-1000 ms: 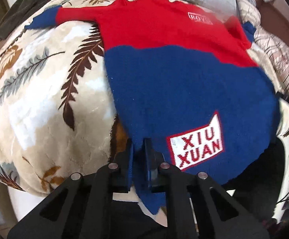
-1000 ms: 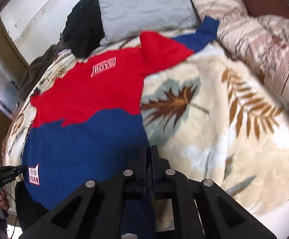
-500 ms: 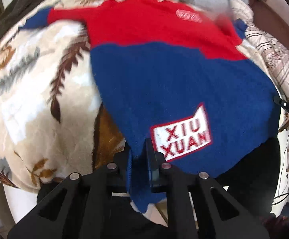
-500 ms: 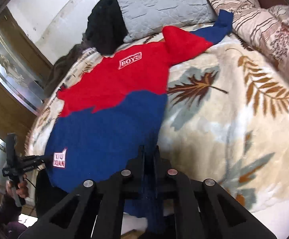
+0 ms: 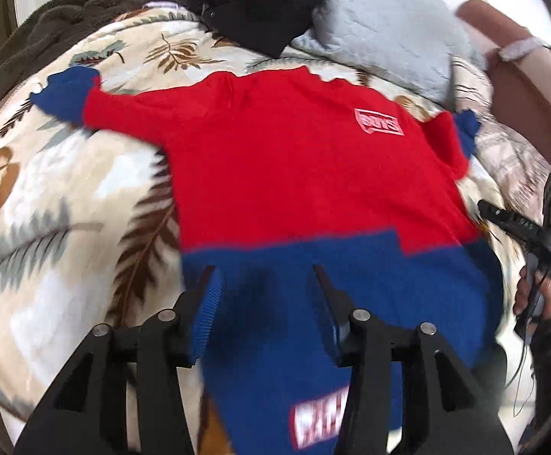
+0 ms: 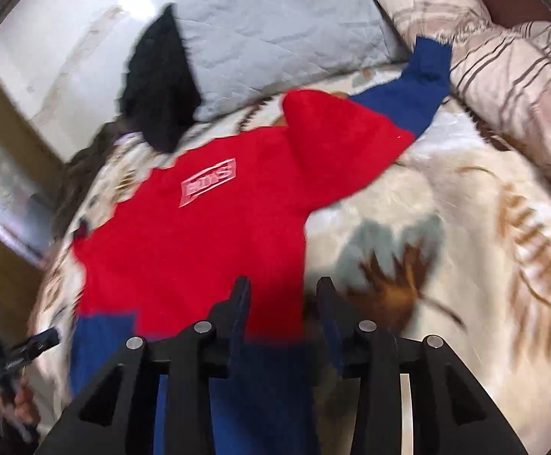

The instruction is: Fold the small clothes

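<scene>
A small red and blue sweater (image 5: 294,174) lies spread face up on the leaf-print blanket (image 5: 48,197), sleeves out to both sides. It also shows in the right wrist view (image 6: 199,235). My left gripper (image 5: 266,295) is open and empty above the blue lower part near its left edge. My right gripper (image 6: 283,303) is open and empty above the sweater's right edge, where red meets blue. The right gripper also shows at the right of the left wrist view (image 5: 529,235), and the left gripper at the lower left of the right wrist view (image 6: 10,352).
A grey quilted pillow (image 6: 275,34) and a black garment (image 6: 158,87) lie at the head of the bed. A striped pillow (image 6: 510,68) is at the far right. A dark brown blanket (image 5: 48,30) is bunched at the far left.
Both grippers were shut on the sweater's blue hem. Now both are open, have let go, and have moved forward over the sweater.
</scene>
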Demonstrator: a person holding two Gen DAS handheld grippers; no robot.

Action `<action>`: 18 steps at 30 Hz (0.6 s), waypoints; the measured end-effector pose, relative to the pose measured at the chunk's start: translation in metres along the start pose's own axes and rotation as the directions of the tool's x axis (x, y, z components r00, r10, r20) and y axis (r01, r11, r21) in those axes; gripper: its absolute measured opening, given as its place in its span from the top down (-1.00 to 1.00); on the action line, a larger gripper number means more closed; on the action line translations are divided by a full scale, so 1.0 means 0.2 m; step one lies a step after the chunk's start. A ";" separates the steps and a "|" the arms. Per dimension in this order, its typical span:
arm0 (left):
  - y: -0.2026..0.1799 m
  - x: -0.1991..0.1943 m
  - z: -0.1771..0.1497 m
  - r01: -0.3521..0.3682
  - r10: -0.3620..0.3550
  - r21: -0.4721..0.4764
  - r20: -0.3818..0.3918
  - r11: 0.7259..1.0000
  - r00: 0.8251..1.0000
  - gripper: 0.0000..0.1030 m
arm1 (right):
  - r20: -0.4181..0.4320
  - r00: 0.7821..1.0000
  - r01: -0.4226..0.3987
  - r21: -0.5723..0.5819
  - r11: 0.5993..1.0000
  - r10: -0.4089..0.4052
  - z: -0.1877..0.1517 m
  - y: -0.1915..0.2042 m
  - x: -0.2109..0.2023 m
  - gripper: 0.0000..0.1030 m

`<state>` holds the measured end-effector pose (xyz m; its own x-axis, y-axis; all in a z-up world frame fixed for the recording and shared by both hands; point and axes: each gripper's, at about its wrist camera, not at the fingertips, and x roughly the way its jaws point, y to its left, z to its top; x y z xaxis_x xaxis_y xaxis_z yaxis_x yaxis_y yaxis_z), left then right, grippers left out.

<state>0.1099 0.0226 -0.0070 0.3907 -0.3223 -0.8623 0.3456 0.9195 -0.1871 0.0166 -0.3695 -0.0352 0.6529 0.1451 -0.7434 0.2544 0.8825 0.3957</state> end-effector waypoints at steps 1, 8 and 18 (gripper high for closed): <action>-0.01 0.06 0.06 -0.010 0.010 -0.012 -0.011 1.000 1.000 0.11 | -0.012 1.000 0.026 0.005 1.000 -0.026 0.03 0.00 0.08 0.25; 0.04 0.24 0.22 -0.073 0.074 -0.074 0.002 0.995 0.997 0.01 | 0.041 0.997 0.069 -0.057 0.996 -0.066 0.11 0.05 0.21 0.87; -0.02 0.24 0.25 -0.011 0.012 -0.026 0.022 1.000 1.000 -0.04 | 0.107 0.994 0.025 0.028 0.999 -0.028 0.34 -0.22 0.02 0.55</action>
<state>0.1704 -0.0082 -0.0239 0.4132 -0.3161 -0.8540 0.3186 0.9287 -0.1896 0.0572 -0.4382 -0.0184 0.7182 0.0717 -0.6921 0.2902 0.8732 0.3916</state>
